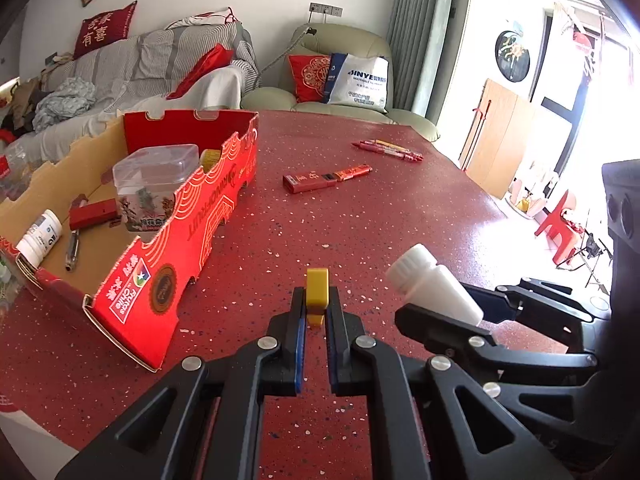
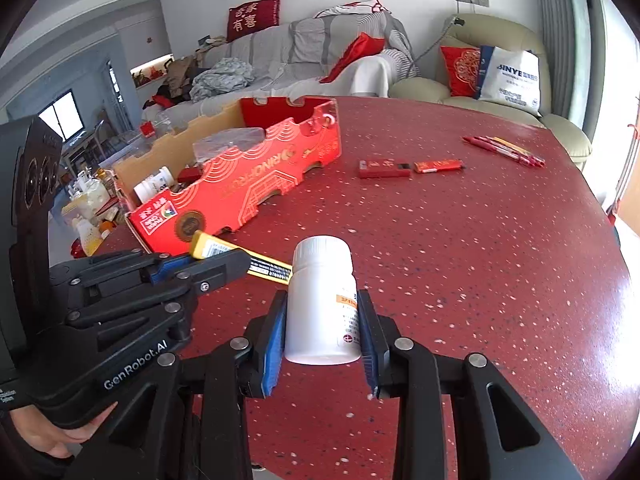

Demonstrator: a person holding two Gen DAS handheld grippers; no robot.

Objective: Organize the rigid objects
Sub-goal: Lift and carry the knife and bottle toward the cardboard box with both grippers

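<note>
Both tools are loaded here: the left tool (image 1: 316, 312) is pinching a yellow utility knife (image 2: 240, 258) narrow between its pads, and the right tool (image 2: 324, 332) is clamping a white pill bottle (image 2: 320, 300) around its middle. Both items are hanging above the red speckled counter (image 1: 400, 220), just short of the red cardboard box (image 1: 192, 240), which is already holding a clear tub, a white bottle and a red case. This looks like the carry step. Next, each load needs lifting over the box's near wall and lowering onto bare cardboard before letting go. A red case (image 1: 308, 182) and red pens (image 1: 388, 149) are waiting farther along the counter.
</note>
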